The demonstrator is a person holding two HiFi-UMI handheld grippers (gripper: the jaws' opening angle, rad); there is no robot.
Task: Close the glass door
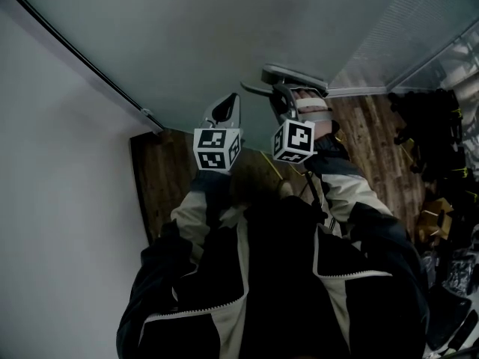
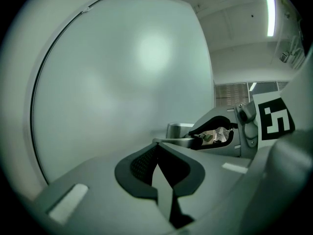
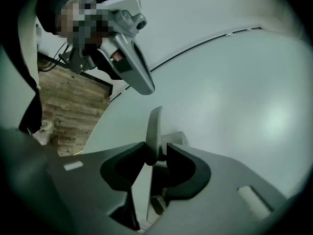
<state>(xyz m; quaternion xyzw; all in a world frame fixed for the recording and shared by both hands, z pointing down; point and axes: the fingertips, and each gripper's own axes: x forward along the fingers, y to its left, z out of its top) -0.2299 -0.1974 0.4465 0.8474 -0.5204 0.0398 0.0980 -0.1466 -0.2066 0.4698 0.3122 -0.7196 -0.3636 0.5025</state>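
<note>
Leftmost, a white wall (image 1: pixel 60 200); beside it the frosted glass door (image 1: pixel 187 36) fills the upper field, its dark edge running from 10 o'clock toward centre. The left gripper (image 1: pixel 226 111), jaws clenched together on nothing, faces bare glass just at 9 o'clock of the lever door handle (image 1: pixel 299 79), apart from it. The right gripper (image 1: pixel 288 90) has its jaws grasping that lever. In the right gripper view the blade stands edge-on between the pads, long axis toward 12 o'clock. Judged: the right hand alone is placed to swing the door shut.
</note>
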